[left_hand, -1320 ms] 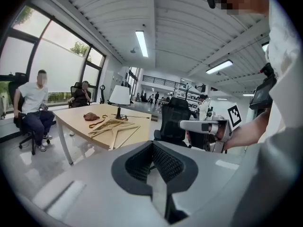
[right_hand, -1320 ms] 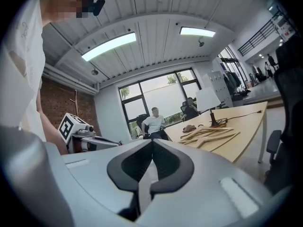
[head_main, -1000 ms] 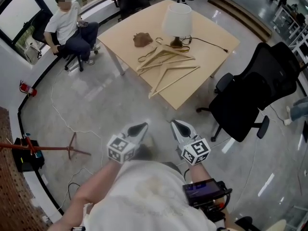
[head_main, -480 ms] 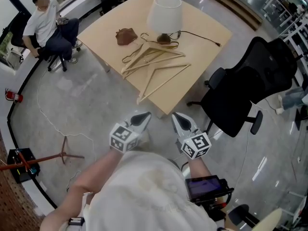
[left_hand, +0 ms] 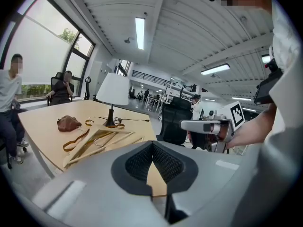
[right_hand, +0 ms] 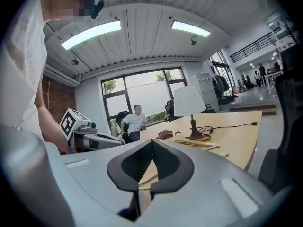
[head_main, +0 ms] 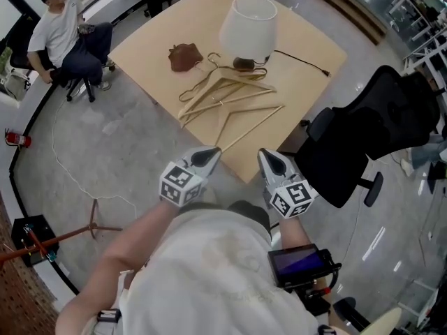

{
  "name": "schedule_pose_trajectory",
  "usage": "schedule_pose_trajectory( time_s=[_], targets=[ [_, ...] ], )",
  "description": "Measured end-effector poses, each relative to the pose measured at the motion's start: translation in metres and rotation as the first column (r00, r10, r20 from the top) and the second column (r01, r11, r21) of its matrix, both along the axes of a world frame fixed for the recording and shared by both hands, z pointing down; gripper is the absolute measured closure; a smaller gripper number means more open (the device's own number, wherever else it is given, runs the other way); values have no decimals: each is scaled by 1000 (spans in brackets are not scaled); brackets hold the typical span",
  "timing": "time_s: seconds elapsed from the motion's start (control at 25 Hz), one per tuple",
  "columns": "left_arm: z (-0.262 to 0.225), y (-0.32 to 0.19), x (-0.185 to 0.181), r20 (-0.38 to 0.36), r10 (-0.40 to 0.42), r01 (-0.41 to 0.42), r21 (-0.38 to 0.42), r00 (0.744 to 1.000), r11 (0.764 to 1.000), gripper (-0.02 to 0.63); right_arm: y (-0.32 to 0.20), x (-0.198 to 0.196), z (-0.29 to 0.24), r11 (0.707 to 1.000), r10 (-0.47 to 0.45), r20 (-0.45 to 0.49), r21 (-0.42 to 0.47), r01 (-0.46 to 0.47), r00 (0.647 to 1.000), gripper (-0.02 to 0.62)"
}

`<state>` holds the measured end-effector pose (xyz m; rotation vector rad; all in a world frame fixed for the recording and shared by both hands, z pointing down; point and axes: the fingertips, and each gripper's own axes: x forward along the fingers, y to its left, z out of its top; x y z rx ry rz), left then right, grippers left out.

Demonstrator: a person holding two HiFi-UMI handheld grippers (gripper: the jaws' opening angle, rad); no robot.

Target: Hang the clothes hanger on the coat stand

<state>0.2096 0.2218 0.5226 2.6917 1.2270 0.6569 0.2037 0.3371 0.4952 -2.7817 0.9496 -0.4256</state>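
Several wooden clothes hangers [head_main: 223, 93] lie in a loose pile on the light wooden table [head_main: 154, 37], in front of a white lamp [head_main: 249, 23]. In the left gripper view the hangers [left_hand: 102, 138] sit left of centre. They also show in the right gripper view [right_hand: 199, 144]. My left gripper [head_main: 209, 153] and right gripper [head_main: 265, 155] hover side by side at the table's near corner, short of the hangers. Both are shut and hold nothing; their tips meet in the left [left_hand: 152, 143] and right [right_hand: 152, 141] gripper views. A reddish pole stand [head_main: 49, 237] is on the floor at lower left.
A brown pouch [head_main: 184, 56] lies left of the lamp, and the lamp's cord [head_main: 300, 60] trails right. A black office chair [head_main: 377, 131] stands close to the table's right side. A seated person [head_main: 59, 33] is at the far left. A thin cable [head_main: 70, 159] runs over the floor.
The view has moved closer to the table. Both grippers now reach its near corner, and they stay shut and empty.
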Motion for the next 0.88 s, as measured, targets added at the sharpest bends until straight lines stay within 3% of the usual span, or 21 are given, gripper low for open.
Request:
schedule_pose_trajectory(
  time_s=[0.24,0.44,0.72,0.88],
  targets=[
    [16,2,24,54,-69,69,12,996,998,604,9,39,8,999,-50,19,0,50,999,581],
    [43,6,48,112,-148,141,62,983,988,604,16,72,17,989,-144,44,21,144,989,581],
    [77,15,87,160,-266,239,171,951,956,604,20,112,27,947,-322,64,35,321,944,581],
    [107,16,102,223,-335,288,216,916,933,604,23,126,42,922,-387,91,54,383,918,581]
  ],
)
